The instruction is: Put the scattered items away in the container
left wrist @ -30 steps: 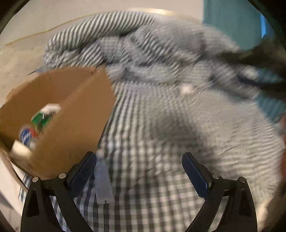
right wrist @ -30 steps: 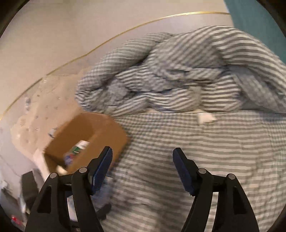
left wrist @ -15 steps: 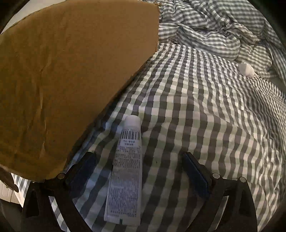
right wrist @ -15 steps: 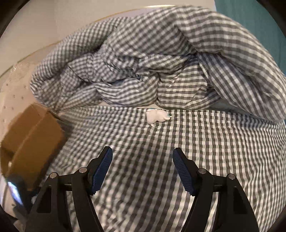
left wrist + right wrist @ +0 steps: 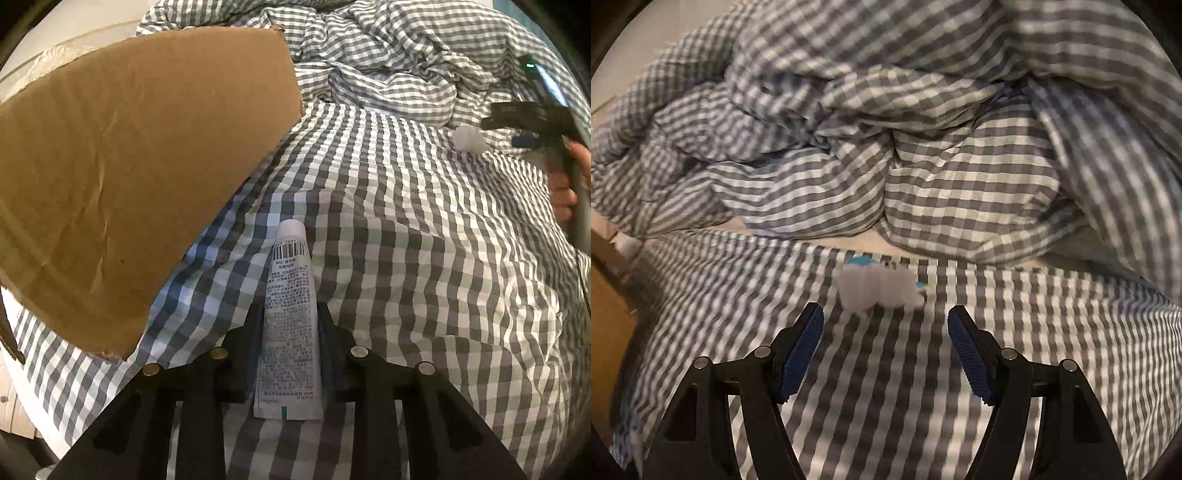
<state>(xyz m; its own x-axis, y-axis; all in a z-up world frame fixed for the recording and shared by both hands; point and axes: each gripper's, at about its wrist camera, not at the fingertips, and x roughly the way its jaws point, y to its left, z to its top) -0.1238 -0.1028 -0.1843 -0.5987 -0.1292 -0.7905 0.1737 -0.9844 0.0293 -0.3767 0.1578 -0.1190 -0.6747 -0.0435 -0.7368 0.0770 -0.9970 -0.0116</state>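
In the left wrist view a white tube (image 5: 290,306) with a barcode and small print lies on the checked bed sheet, cap pointing away. My left gripper (image 5: 290,314) is shut on the tube's body. The brown cardboard box (image 5: 122,155) stands just left of it; its inside is hidden. In the right wrist view a small white item with blue marks (image 5: 877,286), blurred, lies on the sheet just beyond my right gripper (image 5: 885,321), which is open and empty. That item (image 5: 468,139) and the right gripper (image 5: 524,125) also show at the left wrist view's right edge.
A bunched grey-and-white checked duvet (image 5: 886,147) rises behind the white item and behind the box (image 5: 388,55). The box's side shows at the right wrist view's left edge (image 5: 605,314). The checked sheet (image 5: 424,277) is wrinkled between the two grippers.
My left gripper has moved over the tube and closed on it. My right gripper has moved forward toward the small white item and stays open.
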